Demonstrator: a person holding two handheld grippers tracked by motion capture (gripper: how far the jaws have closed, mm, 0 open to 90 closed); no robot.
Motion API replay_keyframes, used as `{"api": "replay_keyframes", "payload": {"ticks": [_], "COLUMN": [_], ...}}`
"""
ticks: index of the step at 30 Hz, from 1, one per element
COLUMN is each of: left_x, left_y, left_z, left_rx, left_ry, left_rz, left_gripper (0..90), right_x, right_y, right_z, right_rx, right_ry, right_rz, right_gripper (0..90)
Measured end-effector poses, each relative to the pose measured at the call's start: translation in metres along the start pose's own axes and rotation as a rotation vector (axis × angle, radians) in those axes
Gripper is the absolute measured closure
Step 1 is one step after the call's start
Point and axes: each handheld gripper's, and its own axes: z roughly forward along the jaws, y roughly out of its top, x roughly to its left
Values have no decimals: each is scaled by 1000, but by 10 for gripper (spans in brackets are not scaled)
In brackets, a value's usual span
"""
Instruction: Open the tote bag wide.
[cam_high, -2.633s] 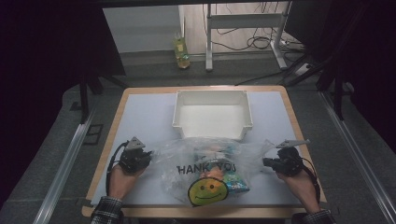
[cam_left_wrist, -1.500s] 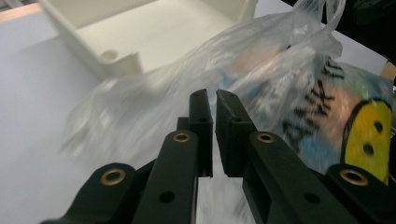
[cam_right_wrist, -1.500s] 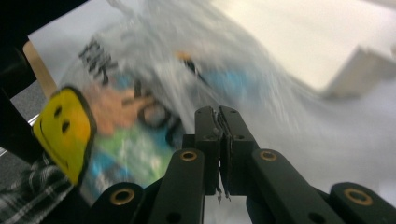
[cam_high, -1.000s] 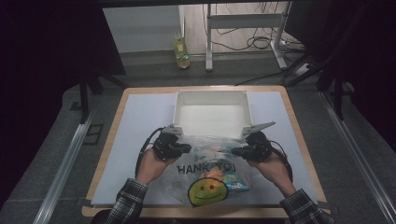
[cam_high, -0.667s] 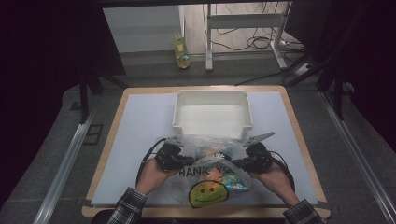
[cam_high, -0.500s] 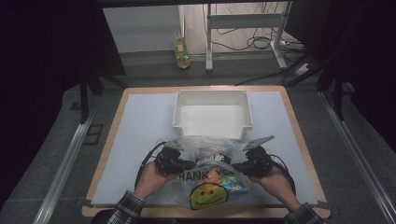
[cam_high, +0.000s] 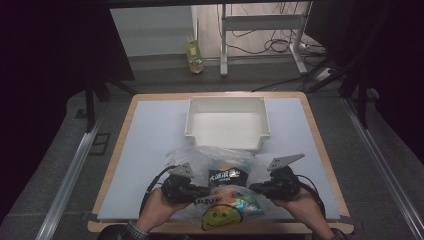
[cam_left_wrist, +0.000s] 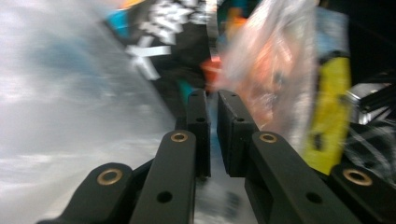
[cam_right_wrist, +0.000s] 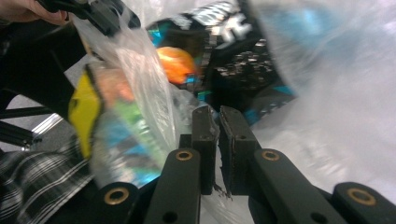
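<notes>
So that the snacks can come out, we pinch the bag (cam_high: 220, 165) with both hand-held grippers, left (cam_high: 204, 190) and right (cam_high: 255, 187), at the surface's near edge.

One clear plastic bag (cam_high: 220, 192) printed with one yellow smiley lies at six o'clock, flanked by two grippers, left (cam_high: 202, 190) and right (cam_high: 255, 187). One white bin (cam_high: 227, 125) sits at twelve o'clock

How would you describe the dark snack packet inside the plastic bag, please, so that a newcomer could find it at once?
Start at the white rectangular plastic bin on the pale table mat. Just nearer the person lies a clear plastic bag with a yellow smiley face, gripped by the left gripper and the right gripper. The black snack packet with white lettering sits between them; its neighbours are orange and bright blue-green.
</notes>
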Motion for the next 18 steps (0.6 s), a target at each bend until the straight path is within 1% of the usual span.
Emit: {"api": "replay_keyframes", "payload": {"ticks": [2,4,5,6,7,8,11,12,14,16,17,18], "left_x": [-10,-19,-22,-26,-29,-33,-42,-45,-49,-51,-52,-52], "left_y": [0,-1,-1,-3,-4,-6,-12,-16,-22,-30,-33,-36], "left_z": [-5,-7,-7,-7,-6,-5,-3,-3,-2,1,2,4], "left_rx": [-5,-21,-21,-22,-20,-11,-10,-13,-9,-4,1,8], "left_ry": [-10,-24,-31,-42,-48,-55,-58,-63,-66,-74,-75,-69], "left_rz": [24,32,35,40,42,54,54,50,50,46,42,50], "left_gripper": [822,821,821,822,822,822,821,820,819,818,818,818], "right_x": [6,12,15,22,22,24,34,40,42,44,45,45], "right_y": [-2,-3,-4,-7,-7,-8,-13,-17,-19,-25,-28,-29], "right_z": [-5,-10,-11,-14,-14,-14,-15,-14,-14,-11,-8,-6], "right_rx": [-10,-15,-17,-11,-11,-10,-1,6,11,24,31,34], "right_ry": [18,27,32,53,53,60,78,88,91,109,109,111], "right_rz": [-6,-15,-20,-27,-27,-32,-49,-57,-54,-51,-52,-52], "right_gripper": [837,839,847,864,864,867,869,868,868,868,869,869]}}
